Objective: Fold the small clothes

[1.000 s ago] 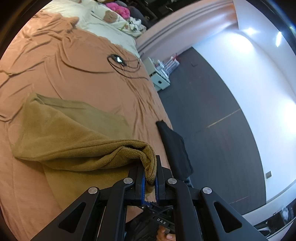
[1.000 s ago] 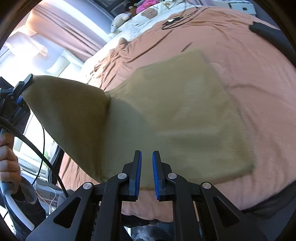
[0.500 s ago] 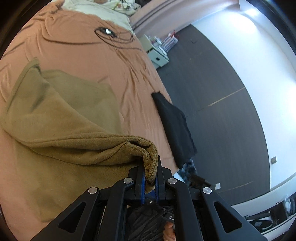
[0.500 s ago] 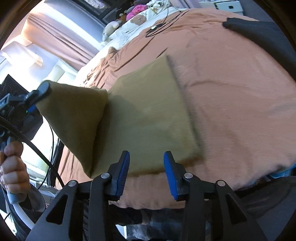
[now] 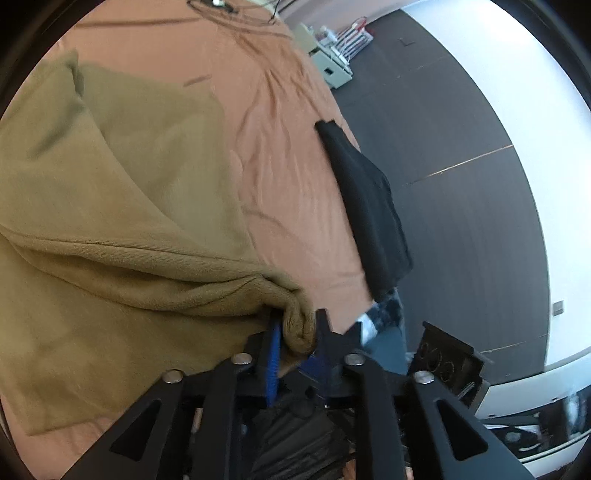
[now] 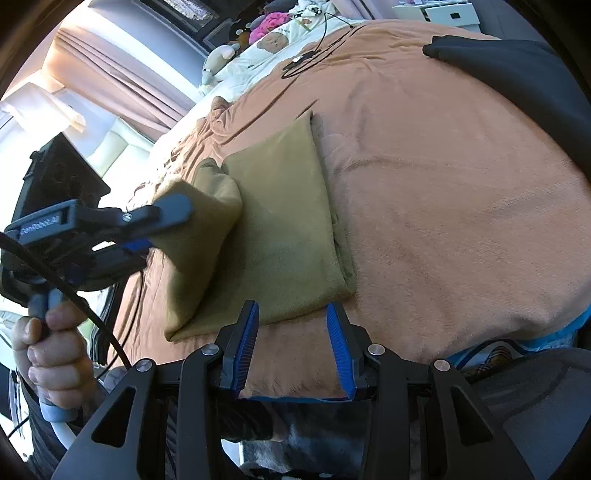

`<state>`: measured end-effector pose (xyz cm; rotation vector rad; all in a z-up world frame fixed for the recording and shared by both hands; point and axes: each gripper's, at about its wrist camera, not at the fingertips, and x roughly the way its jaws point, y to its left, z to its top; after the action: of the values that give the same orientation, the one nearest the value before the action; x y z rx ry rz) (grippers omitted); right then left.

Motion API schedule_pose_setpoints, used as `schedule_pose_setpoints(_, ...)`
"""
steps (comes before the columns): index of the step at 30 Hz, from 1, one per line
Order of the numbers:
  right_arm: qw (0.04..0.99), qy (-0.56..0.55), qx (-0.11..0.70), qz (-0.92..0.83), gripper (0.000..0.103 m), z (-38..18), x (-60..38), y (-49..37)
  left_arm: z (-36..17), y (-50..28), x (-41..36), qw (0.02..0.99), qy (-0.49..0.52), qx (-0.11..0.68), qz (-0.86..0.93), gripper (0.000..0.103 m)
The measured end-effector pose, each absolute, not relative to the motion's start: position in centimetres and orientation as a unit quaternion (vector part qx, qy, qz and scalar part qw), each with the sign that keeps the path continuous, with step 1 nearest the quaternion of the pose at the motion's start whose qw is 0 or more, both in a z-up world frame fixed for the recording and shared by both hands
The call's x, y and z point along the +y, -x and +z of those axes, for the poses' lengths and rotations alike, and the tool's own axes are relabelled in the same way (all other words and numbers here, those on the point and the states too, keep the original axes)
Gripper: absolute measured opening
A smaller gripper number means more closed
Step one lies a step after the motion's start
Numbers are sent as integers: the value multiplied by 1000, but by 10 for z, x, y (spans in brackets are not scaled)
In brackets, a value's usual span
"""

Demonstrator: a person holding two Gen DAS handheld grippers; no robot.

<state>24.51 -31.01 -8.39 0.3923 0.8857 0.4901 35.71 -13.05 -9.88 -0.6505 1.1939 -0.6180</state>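
An olive-brown knitted garment (image 5: 122, 206) lies on the orange-pink bedspread (image 5: 288, 177). My left gripper (image 5: 297, 332) is shut on a bunched corner of it and holds that corner lifted, so the cloth drapes over the flat part. In the right wrist view the garment (image 6: 284, 229) lies partly folded, with the left gripper (image 6: 166, 218) holding its raised corner at the left. My right gripper (image 6: 291, 325) is open and empty, just in front of the garment's near edge.
A black folded garment (image 5: 365, 206) lies at the bed's right edge; it also shows in the right wrist view (image 6: 517, 70). A black cable (image 6: 314, 55) and soft toys (image 6: 273, 29) lie at the head of the bed. Dark floor (image 5: 461, 203) lies beyond.
My left gripper has carried the garment's corner across over the flat part, folding it. My right gripper has opened wide and sits at the garment's near edge.
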Motion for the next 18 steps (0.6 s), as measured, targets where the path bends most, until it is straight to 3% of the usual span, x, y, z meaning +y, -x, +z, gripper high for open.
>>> schedule_pose_setpoints(3,854,-181,425,239,36,-83,-307,-247,-98,-353,-123,740,304,532,-277,55)
schedule_pose_setpoints(18,856,-103,439,254,36,-74,-268,-278,-115,-310,-15,780,308,523,-153,56)
